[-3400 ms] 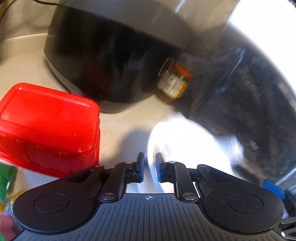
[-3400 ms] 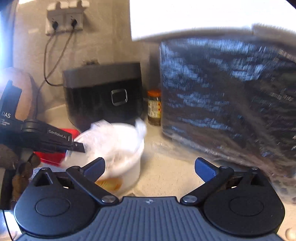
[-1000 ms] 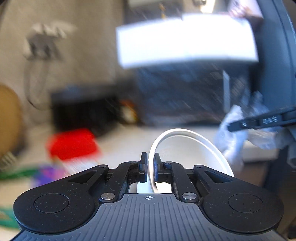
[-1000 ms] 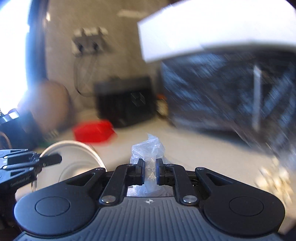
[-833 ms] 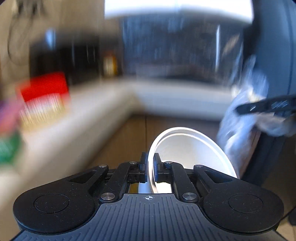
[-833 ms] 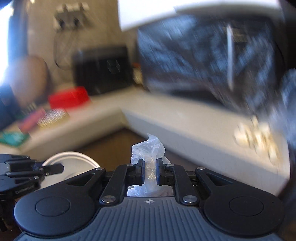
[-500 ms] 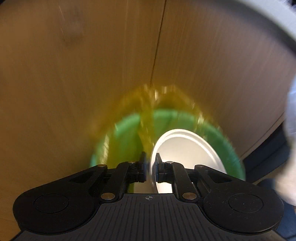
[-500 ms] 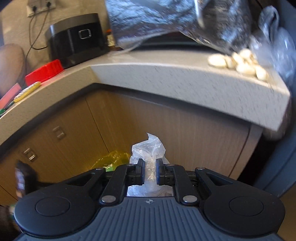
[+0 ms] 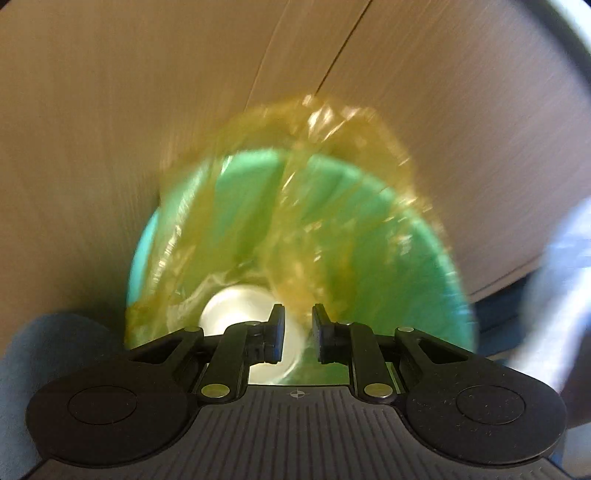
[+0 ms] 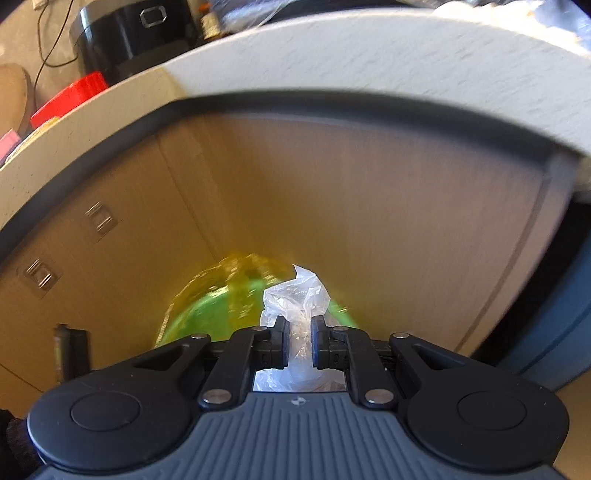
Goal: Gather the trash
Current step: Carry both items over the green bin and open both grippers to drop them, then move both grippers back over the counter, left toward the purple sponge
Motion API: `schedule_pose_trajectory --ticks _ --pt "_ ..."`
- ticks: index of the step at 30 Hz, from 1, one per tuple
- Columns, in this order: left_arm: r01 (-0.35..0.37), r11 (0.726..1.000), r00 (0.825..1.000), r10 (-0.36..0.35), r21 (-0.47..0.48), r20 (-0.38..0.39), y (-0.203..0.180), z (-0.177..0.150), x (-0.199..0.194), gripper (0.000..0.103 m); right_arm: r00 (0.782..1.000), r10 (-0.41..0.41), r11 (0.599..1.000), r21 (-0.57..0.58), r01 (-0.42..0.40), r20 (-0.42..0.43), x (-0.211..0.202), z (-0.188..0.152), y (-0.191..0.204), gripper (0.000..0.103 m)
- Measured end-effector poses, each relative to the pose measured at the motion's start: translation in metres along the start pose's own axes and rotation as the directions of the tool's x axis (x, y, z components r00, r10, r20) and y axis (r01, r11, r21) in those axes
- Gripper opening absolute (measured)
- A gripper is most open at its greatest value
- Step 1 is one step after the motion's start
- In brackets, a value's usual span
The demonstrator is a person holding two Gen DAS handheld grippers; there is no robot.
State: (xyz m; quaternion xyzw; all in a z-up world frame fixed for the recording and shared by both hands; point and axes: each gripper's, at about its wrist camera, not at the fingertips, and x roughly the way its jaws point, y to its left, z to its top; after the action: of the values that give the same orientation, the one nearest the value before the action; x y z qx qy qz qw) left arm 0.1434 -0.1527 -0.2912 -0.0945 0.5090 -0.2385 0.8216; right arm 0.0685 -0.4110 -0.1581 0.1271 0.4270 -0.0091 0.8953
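Wood-grain cabinet doors [image 10: 332, 206] under a pale speckled stone countertop [image 10: 332, 62] fill the background, so both hands are down low in a kitchen corner, pointing into the bin.

Nearest in the left wrist view: the left gripper [image 9: 297, 325] has its jaws opening, and nothing sits between the pads. The round white plastic container [image 9: 236, 306] shows just past the left pad, around 11 o'clock from the fingertips, inside the green round trash bin [image 9: 406, 251] with its crinkly yellow plastic liner [image 9: 332, 122]. Looks like it's dropping or already lying in there; it's too blurry to say which.

In the right wrist view, the right gripper [image 10: 298, 341] is clamped on the crumpled clear plastic wrap [image 10: 295, 299], which sticks up between the pads toward 12 o'clock. The bin sits just beyond it from 10 to 12 o'clock, tight against the cabinet corner. Further off at 10 to 11 o'clock, up on the counter, are a red plastic lidded box [image 10: 70, 96] and a black glossy rice cooker [image 10: 133, 33].

If I were doing this, I'd get the right gripper properly over the bin's mouth before letting go, since that wrap is light and will drift or cling to a pad. I'd open wide and give a little shake. I'd also watch the loose liner folds hanging across the opening, since the wrap could perch on them instead of falling in.
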Motion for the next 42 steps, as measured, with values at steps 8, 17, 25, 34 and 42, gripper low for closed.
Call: schedule_pose_trajectory --ticks 8,17,25,34,42 --pt "-0.011 1.000 0.984 0.015 -0.023 0.177 0.002 0.004 -0.083 0.019 0.986 0.135 0.991 0.026 -0.133 -0.102 0.053 0.000 0.036 0.016" --pt "-0.069 0.993 0.984 0.084 -0.095 0.158 0.011 -0.014 -0.113 0.019 0.991 0.083 0.993 -0.077 -0.091 -0.107 0.057 -0.016 0.067 0.041" --pt "-0.068 0.996 0.980 0.078 -0.061 0.185 0.003 -0.018 -0.130 0.019 0.994 0.062 0.995 -0.073 -0.069 -0.089 0.049 -0.023 0.058 0.050" --pt "0.071 0.978 0.945 -0.129 0.195 0.301 -0.064 0.026 -0.213 0.019 0.999 0.026 0.986 -0.163 -0.017 0.047 0.012 -0.001 0.070 0.050" --pt "-0.088 0.974 0.851 -0.036 0.208 0.525 -0.066 0.114 -0.369 0.019 0.948 0.213 0.967 -0.191 -0.169 0.237 -0.049 0.107 0.121 0.065"
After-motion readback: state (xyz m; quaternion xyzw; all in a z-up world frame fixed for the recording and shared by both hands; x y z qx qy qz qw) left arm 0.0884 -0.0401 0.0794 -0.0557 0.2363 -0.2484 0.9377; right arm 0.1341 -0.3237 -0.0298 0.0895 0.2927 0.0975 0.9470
